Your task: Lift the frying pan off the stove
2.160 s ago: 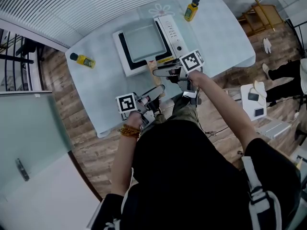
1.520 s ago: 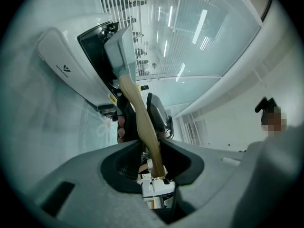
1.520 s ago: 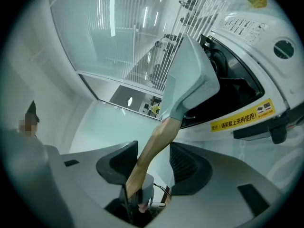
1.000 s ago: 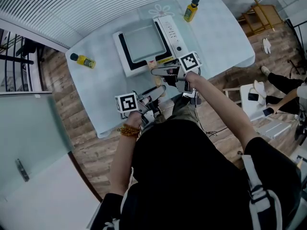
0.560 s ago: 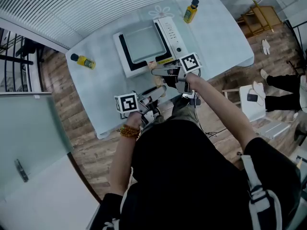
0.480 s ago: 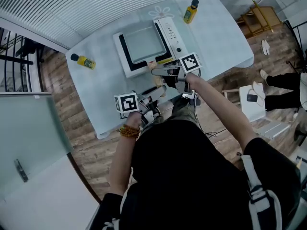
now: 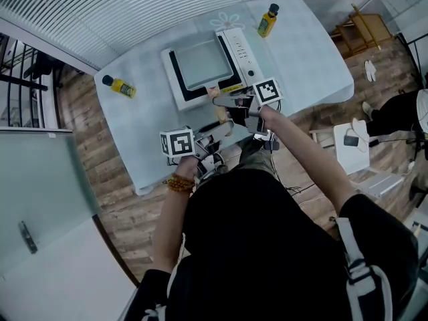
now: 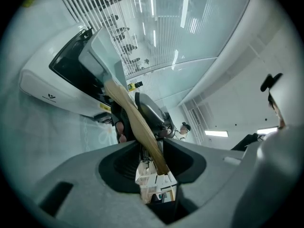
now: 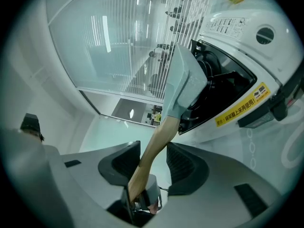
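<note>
A square grey frying pan [image 7: 202, 63] sits on the white stove [image 7: 239, 49], its wooden handle [image 7: 218, 111] pointing toward me. Both grippers are at that handle. My left gripper [image 7: 224, 127] is at the handle's near end. The handle [image 8: 137, 122] runs between its jaws with space on both sides; they have just been opening. My right gripper [image 7: 225, 101] reaches in from the right, closer to the pan. The handle [image 9: 156, 141] crosses its gap slantwise, close against one jaw, with space at the other.
Two yellow bottles stand on the pale table [image 7: 307, 52], one [image 7: 267, 20] behind the stove and one [image 7: 119, 85] at the left. The stove's control panel faces right. A white stool [image 7: 354, 146] and a person's legs are on the wooden floor at the right.
Both grippers have stayed at the handle and the pan has stayed on the stove. The picture has shifted a little, and the person at the right has moved.
</note>
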The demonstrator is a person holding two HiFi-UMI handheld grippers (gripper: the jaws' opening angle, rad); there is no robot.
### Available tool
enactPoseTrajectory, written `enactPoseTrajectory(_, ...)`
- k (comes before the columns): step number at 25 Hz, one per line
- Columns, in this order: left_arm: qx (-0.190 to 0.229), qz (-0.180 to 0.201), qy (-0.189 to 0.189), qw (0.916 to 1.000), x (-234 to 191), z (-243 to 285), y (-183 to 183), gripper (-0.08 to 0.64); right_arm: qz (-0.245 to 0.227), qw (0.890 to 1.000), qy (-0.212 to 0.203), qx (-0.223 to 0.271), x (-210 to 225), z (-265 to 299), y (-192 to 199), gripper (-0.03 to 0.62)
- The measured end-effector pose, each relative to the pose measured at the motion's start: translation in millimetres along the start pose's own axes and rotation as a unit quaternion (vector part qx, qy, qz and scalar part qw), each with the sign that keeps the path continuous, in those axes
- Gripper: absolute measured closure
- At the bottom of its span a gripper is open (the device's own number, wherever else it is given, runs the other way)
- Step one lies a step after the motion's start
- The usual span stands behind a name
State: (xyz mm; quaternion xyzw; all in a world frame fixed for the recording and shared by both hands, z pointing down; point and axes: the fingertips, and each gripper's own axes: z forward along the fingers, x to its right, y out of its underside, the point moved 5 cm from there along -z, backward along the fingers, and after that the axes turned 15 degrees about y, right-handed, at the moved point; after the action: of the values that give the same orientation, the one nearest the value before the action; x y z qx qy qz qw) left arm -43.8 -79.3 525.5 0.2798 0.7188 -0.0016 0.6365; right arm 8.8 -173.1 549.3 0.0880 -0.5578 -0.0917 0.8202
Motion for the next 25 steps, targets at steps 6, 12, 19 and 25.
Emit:
enactPoseTrajectory(6, -0.008, 0.007, -0.009, 0.9999, 4, 2, -1, 0.399, 0.017, 1.000, -0.013, 0.005, -5, 0, 1, 0.436)
enactPoseTrajectory(12, -0.016, 0.011, -0.018, 0.9996, 9, 2, -2, 0.396, 0.032, 0.999, -0.027, 0.012, -5, 0, 3, 0.437)
enactPoseTrajectory(19, -0.021, 0.014, -0.028, 0.9993, 10, -4, -1, 0.396, 0.052, 0.998, -0.041, 0.017, -4, 5, 7, 0.443)
enactPoseTrajectory(25, -0.030, 0.027, -0.041, 0.9984, 11, -6, -2, 0.396, 0.056, 0.996, -0.056, 0.031, -8, 5, 7, 0.449)
